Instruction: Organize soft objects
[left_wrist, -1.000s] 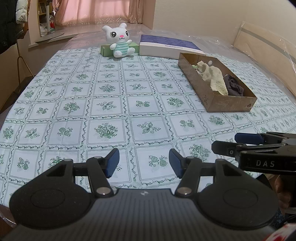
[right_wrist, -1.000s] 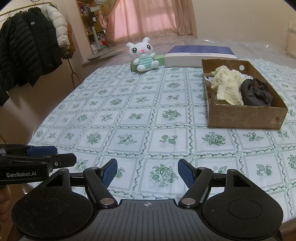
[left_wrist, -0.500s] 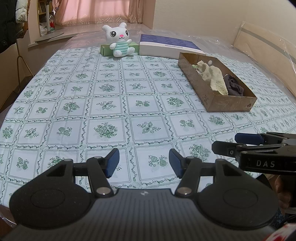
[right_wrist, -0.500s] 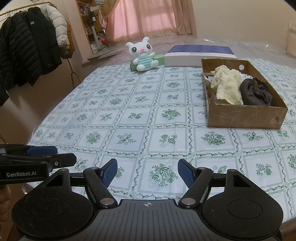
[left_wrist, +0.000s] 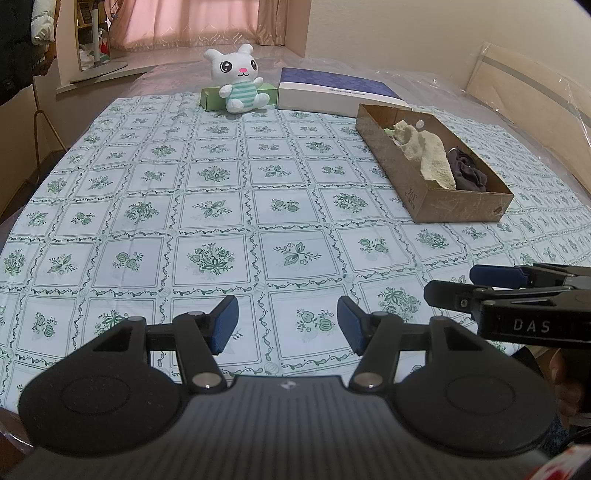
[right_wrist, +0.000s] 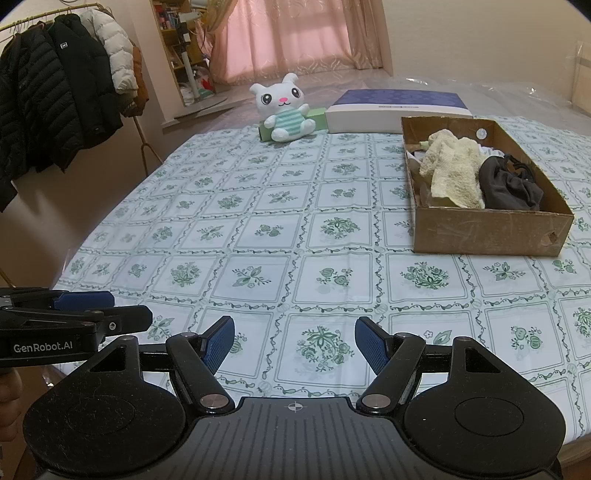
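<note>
— Any change since a moment ago?
— None. Our left gripper (left_wrist: 287, 325) and right gripper (right_wrist: 294, 346) hover at the near edge, jaws apart, empty.
— The soft things?
— Towel (right_wrist: 452, 171) and dark cloth (right_wrist: 511, 188) lie in the box (right_wrist: 487, 234), far right; the plush rabbit (right_wrist: 284, 109) sits outside, far side. We judge it remains.

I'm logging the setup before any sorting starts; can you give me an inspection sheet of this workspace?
Surface: table under a green floral tablecloth.
Job's things: cream towel and dark cloth lie in the cardboard box; plush bunny sits upright at the far edge, against a green carton.
Clutter: flat blue-and-white box behind the cardboard box.
Grippers: left gripper and right gripper open, empty, above the near edge.
Cables: nothing seen.
Surroundings: jackets on a rack, pink curtains, plastic sheeting beyond the tablecloth.
</note>
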